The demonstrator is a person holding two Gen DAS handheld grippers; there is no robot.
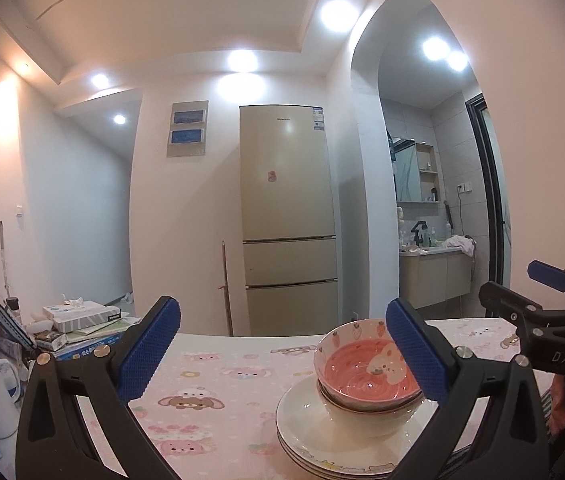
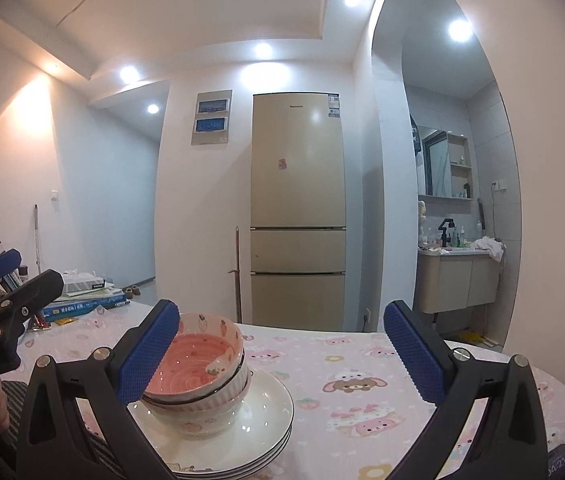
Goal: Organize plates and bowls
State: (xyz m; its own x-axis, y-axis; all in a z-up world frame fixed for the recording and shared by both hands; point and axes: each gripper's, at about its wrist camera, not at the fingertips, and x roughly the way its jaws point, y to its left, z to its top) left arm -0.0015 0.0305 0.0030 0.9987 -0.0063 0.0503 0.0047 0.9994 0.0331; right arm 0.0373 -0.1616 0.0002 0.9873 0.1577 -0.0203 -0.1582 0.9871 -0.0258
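Nearest to each camera, the two blue pads of its own tool are seen spread wide apart. The left gripper [image 1: 282, 348] is fully open and nothing is held between its fingers; the right gripper [image 2: 282, 350] is open in the same way and is also empty.

Just behind the pads, the task's things are found on the near part of the table [image 2: 362, 364], which is covered with a pink cartoon cloth. A stack of plates [image 2: 258, 432] lies flat there, and nested bowls [image 2: 202, 408] are set on its top plate. The uppermost one, the pink bowl [image 1: 366, 368], sits slightly tilted inside the white bowl under it. In the left view the stack is partly hidden by the right-side pad; in the right view it is partly hidden by the left-side pad, so the stack is judged to lie between the two tools.

It is judged that the stacking is nearly complete, and the step in hand is probably a withdrawal or a last correction. To do it well, the tools should be lifted away without the bowl rim being brushed. If the tilt is to be corrected, only a light push on the rim is advised, because the stack can slide on the smooth plates.

Farther away, books and boxes [image 1: 82, 320] are piled at the left table edge, and a fridge [image 2: 298, 216] stands against the back wall.
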